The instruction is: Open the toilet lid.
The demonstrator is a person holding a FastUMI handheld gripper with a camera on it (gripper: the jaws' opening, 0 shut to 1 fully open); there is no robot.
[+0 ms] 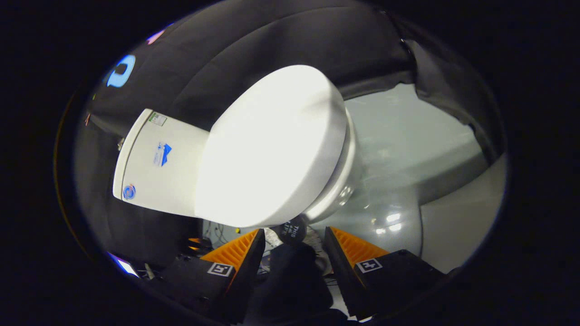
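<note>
Approach step: claw (293,237) open at lower centre, empty, just below closed toilet lid (272,145). Next, probably hooking lid's near rim, though glare hides that edge.

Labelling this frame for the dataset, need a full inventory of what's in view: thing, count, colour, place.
toilet lid: 1, white, closed over the bowl, just ahead of the fingers
toilet bowl: 1, white, under the lid, rim showing beside it
cistern: 1, white with small stickers, behind the lid
floor: 1, pale grey, glossy, beyond the toilet
booth cloth: 1, black, behind the toilet
gripper: 1, black with orange ribbed fingers, open, tips apart just short of the lid's edge
</note>
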